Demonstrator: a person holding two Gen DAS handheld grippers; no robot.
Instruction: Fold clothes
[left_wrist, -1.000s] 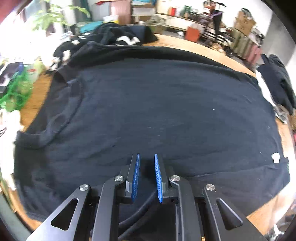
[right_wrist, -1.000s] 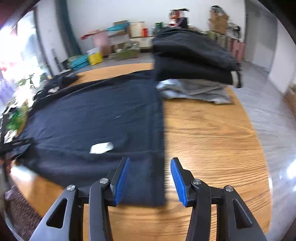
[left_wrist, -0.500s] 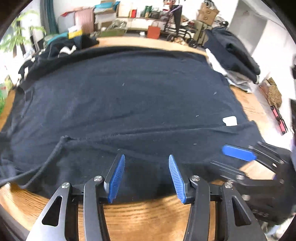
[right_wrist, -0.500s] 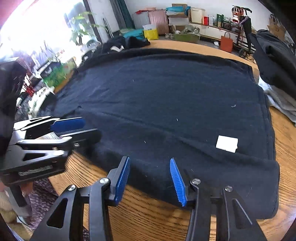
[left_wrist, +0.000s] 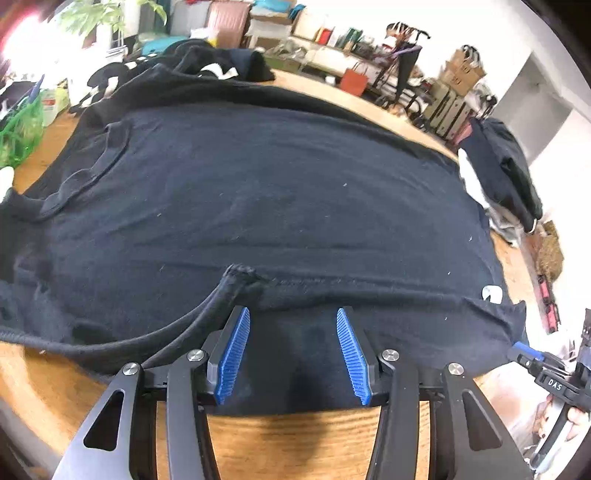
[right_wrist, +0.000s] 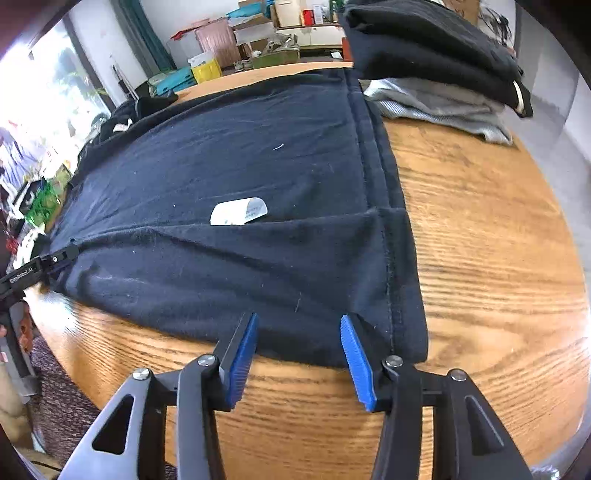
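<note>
Navy shirt (left_wrist: 280, 206) lies spread flat across the wooden table (right_wrist: 491, 258), neckline toward the left in the left wrist view, hem edge toward the right. Near long edge is folded over onto the body: a doubled band of fabric runs along the side closest to both cameras, its seam crossing the frame. White care label (right_wrist: 239, 212) is partly tucked under this fold, also seen near the hem in the left wrist view (left_wrist: 492, 294). Left gripper (left_wrist: 291, 354) sits at the near edge with blue pads spread apart over the folded band, gripping nothing; a bunched seam end (left_wrist: 242, 275) lies just ahead of its left finger. Right gripper (right_wrist: 299, 356) is likewise released, fingers apart, straddling the near corner of the shirt by the hem, cloth between but not pinched. Stack of folded clothes (right_wrist: 436, 62), dark over grey, rests on the table beyond the hem. More dark garments (left_wrist: 207, 62) are heaped at the far end.
</note>
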